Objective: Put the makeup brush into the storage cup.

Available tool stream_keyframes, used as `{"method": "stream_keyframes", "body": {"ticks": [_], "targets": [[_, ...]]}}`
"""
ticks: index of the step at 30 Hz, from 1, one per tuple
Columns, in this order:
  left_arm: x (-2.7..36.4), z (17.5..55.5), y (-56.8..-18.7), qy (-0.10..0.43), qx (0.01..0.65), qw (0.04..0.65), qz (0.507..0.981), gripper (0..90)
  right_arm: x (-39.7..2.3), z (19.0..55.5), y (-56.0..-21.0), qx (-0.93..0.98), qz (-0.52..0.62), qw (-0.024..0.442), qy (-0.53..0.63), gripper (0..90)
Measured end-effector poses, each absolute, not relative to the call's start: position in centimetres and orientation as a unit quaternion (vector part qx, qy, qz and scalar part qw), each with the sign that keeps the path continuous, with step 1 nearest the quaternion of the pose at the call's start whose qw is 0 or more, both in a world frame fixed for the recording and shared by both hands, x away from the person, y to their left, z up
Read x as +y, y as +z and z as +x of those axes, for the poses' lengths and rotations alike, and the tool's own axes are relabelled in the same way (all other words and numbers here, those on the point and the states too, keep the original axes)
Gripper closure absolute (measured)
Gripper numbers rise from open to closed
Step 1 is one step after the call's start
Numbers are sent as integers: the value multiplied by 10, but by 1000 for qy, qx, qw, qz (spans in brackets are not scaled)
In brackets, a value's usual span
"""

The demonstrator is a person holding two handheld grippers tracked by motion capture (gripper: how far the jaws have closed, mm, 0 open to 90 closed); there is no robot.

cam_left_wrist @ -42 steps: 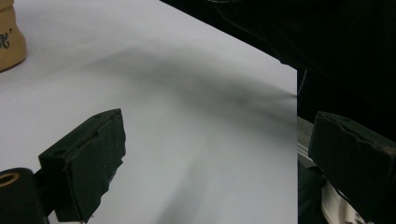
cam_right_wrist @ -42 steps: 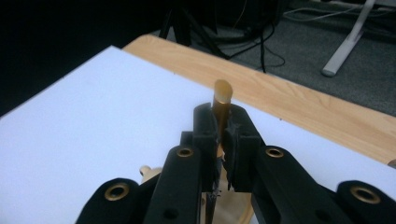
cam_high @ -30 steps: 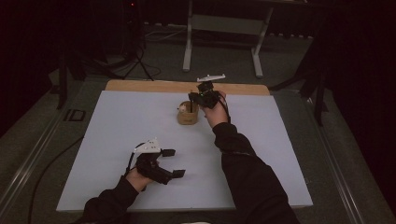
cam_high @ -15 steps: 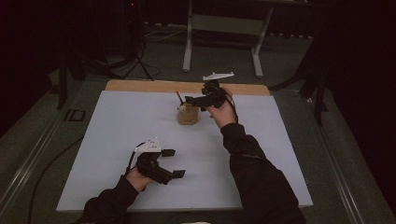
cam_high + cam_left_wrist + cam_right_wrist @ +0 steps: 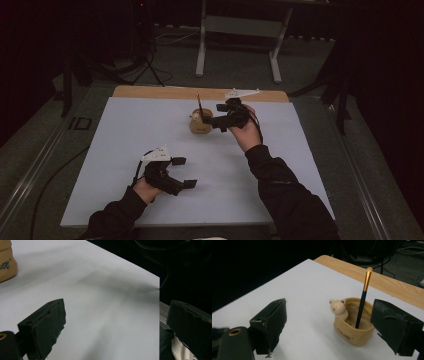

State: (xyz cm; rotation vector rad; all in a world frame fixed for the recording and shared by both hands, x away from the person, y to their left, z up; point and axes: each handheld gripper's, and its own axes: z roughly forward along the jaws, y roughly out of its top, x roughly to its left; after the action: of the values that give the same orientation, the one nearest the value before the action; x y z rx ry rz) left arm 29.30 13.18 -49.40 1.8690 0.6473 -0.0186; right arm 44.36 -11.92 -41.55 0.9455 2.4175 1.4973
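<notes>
Black right gripper (image 5: 218, 116) hovers beside the bear-shaped pen holder (image 5: 201, 122) near the worktop's (image 5: 125, 130) far edge, jaws just opened wide, empty; the pencil (image 5: 363, 298) stands inside. Left gripper (image 5: 183, 173) rests open, empty, near the front edge.

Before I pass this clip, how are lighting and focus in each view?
High view: dark surroundings, lit white table, sharp. Left gripper view: a broad soft shadow across the table, near fingers blurred. Right gripper view: pencil and bear holder crisp, fingers soft, no glare.
</notes>
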Motion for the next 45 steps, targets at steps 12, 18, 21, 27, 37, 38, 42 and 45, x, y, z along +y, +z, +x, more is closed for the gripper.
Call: {"method": "stream_keyframes", "body": {"ticks": [12, 18, 21, 27, 37, 38, 42, 45], "targets": [[138, 292, -488, -7, 245, 586, 772, 30, -137, 409, -423, 807, 292, 61, 509, 139], [146, 291, -484, 2, 245, 591, 768, 46, -149, 392, -427, 807, 281, 62, 516, 140], [149, 291, -482, 13, 245, 588, 771, 46, -155, 383, -429, 808, 276, 60, 517, 138], [157, 289, -479, 12, 255, 577, 776, 37, -167, 367, -433, 806, 267, 65, 525, 139], [170, 282, -481, 28, 262, 562, 784, 26, -187, 348, -445, 816, 263, 49, 513, 137], [172, 281, -481, 29, 261, 563, 784, 26, -190, 346, -446, 816, 263, 46, 512, 137], [179, 278, -483, 38, 266, 563, 781, 26, -199, 341, -451, 816, 264, 38, 513, 138], [183, 276, -484, 42, 269, 557, 784, 26, -207, 336, -456, 821, 268, 40, 502, 138]]}}
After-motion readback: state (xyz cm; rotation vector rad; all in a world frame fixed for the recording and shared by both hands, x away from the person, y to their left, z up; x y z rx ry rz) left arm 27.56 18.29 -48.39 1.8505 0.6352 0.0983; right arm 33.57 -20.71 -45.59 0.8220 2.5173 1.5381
